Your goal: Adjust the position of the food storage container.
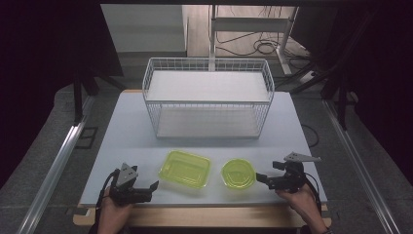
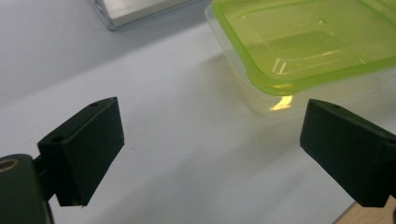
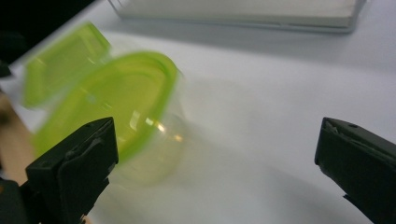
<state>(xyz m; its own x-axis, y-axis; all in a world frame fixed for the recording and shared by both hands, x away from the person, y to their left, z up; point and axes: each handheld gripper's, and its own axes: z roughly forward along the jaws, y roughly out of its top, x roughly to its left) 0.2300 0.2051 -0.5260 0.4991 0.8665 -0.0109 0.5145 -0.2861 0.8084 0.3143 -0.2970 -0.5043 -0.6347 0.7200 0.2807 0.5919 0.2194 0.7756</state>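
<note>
From above, you are holding the left gripper [image 1: 146,189] and right gripper [image 1: 265,178] spread, flanking the rectangular container [image 1: 185,168] and round container [image 1: 238,173]. Ahead of your left jaws, the rectangular container [image 2: 303,46] is sitting untouched. Beside your right gripper's left jaw, the round container [image 3: 116,107] is blurring; a jaw could shove the light tub instead of gripping it.

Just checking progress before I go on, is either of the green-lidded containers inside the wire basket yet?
No, the rectangular container and the round container both sit on the table in front of the wire basket.
</note>
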